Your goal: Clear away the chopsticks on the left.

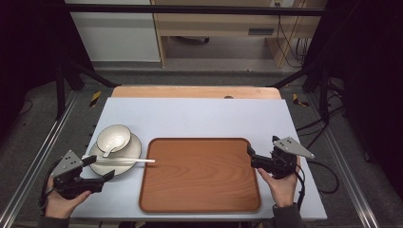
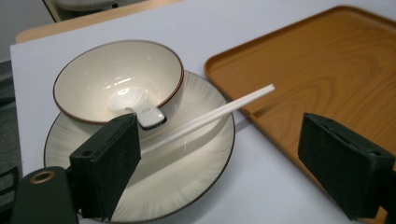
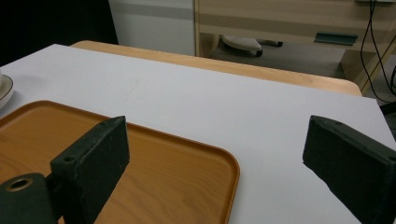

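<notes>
Chopsticks [image 2: 205, 119] lie just ahead of the wide-open left gripper [image 2: 219, 163], propped across the plate [image 2: 187, 186] rim onto the tray [image 2: 327, 70]. Better to close low on their near ends. Right gripper [image 3: 212, 163] gapes empty.

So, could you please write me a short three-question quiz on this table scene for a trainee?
1. True or false: the chopsticks lie inside the bowl.
2. Multiple choice: where does the spoon rest? A) on the tray; B) in the bowl; C) on the bare table.
3. Short answer: how do the jaws of the left gripper and the right gripper stand, and does either hold anything?

Key:
1. False. They lie across the plate, with their tips reaching over the tray's edge.
2. B.
3. Both stand open and hold nothing; the left gripper is near the plate, the right gripper at the tray's right edge.
</notes>
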Tool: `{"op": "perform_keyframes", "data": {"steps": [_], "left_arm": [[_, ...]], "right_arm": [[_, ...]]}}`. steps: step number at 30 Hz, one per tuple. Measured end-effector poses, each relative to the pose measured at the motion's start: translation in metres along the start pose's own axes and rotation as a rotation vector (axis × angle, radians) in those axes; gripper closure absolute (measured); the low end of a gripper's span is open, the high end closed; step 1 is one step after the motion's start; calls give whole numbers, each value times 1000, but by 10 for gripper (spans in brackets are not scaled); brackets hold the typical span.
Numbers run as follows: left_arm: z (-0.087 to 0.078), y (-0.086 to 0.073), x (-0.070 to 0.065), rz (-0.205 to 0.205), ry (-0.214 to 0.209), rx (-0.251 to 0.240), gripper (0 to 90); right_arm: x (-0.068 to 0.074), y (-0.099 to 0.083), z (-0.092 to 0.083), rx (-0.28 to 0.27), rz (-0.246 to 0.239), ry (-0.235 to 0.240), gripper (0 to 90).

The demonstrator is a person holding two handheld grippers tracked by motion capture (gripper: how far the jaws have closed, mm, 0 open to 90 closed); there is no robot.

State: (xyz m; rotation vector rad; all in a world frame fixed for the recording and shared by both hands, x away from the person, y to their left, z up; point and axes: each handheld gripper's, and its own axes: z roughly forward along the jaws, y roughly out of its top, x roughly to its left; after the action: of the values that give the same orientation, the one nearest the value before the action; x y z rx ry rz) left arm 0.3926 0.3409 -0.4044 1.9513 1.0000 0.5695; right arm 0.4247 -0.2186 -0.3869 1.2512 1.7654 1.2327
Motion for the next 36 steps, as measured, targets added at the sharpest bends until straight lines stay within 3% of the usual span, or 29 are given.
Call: {"op": "perform_keyframes", "data": {"steps": [6, 7, 11, 12, 23, 29, 36], "left_arm": [[8, -8, 6, 11, 2, 62, 134], [14, -10, 8, 16, 13, 95, 134], [23, -15, 14, 17, 32, 119, 145], [29, -18, 17, 13, 53, 133, 149], [46, -24, 34, 22, 80, 129, 233], [52, -23, 38, 47, 95, 131, 271], [55, -24, 39, 45, 104, 143, 310]], "right_arm": [[3, -1, 4, 16, -5, 9, 73], [3, -2, 5, 20, -10, 8, 73], [3, -3, 6, 26, -8, 12, 74], [3, -3, 6, 25, -9, 13, 75], [5, -3, 9, 35, -22, 18, 82], [6, -4, 9, 34, -23, 19, 85], [6, -4, 10, 36, -25, 20, 85]]}}
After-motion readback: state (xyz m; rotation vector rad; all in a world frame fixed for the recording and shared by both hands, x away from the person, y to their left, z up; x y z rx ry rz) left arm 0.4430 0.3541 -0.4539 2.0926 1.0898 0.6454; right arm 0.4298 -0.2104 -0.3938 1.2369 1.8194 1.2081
